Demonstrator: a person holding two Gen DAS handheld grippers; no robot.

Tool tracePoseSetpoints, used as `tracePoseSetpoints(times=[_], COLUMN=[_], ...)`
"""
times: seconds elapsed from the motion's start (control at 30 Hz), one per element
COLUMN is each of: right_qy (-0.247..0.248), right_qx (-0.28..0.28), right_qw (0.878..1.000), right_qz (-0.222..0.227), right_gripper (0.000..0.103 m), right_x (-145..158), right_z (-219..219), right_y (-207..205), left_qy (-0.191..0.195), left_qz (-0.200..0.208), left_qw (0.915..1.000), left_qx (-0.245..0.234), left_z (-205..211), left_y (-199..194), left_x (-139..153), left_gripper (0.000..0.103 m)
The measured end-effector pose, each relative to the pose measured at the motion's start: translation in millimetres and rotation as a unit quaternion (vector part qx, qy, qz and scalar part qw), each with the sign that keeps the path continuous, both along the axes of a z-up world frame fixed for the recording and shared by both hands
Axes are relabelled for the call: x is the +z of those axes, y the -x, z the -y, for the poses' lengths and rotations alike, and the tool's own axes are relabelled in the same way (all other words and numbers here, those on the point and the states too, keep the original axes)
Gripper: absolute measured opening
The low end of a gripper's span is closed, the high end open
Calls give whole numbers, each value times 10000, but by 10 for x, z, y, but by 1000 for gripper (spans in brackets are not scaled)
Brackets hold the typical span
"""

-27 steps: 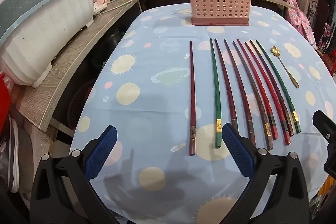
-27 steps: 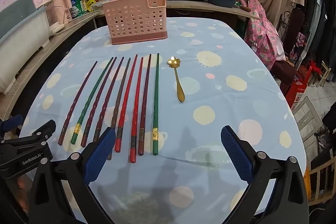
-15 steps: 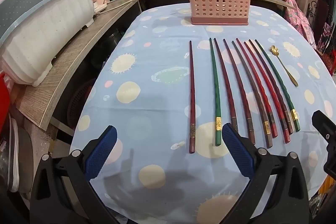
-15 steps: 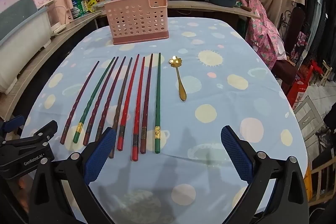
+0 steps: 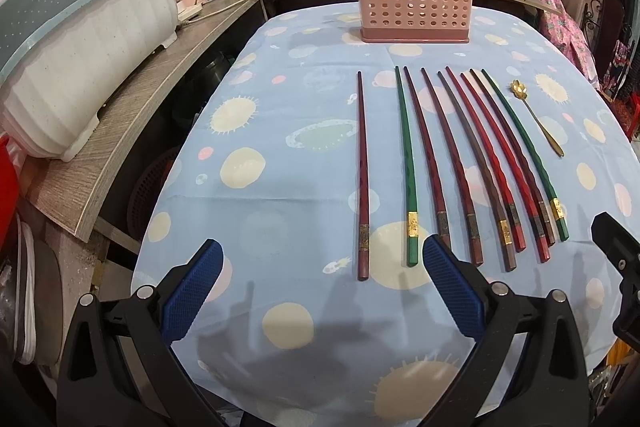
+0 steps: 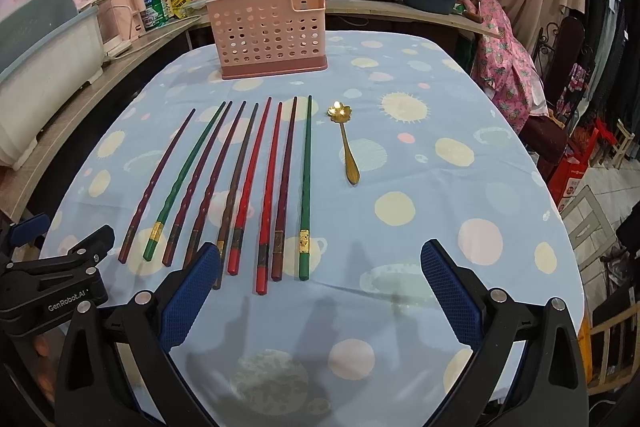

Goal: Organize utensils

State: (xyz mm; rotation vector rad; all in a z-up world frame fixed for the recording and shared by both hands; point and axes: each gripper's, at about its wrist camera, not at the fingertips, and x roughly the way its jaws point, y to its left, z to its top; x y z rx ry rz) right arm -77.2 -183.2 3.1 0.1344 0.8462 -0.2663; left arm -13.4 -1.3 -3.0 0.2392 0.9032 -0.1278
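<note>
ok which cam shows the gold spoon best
The right wrist view: the gold spoon lies near frame centre, flower-shaped bowl and handle both clear, just right of the chopsticks. The left wrist view pushes it toward the right edge, thin and distorted, bowl detail hard to read.

Tablecloth (image 6: 400, 75): light blue, cream and pink dots, sun motifs. Holder (image 6: 268, 35): pink, perforated. Chopsticks (image 6: 248, 183): red, maroon, brown and green, gold bands. Spoon (image 6: 347, 147): gold. Finger pads (image 5: 192, 291): blue, textured; gripper frames black.
</note>
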Motion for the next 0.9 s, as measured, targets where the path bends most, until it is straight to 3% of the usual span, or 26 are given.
tracePoseSetpoints(times=[0.9], right_qy=[-86], right_qx=[-27], right_qw=[9999], right_qz=[-47], right_gripper=[96], right_x=[-35], right_z=[27], right_y=[77], left_qy=[13], left_qz=[-104], left_qw=[9999], left_qx=[23], left_z=[5], left_y=[69], left_x=[-58], left_gripper=[95])
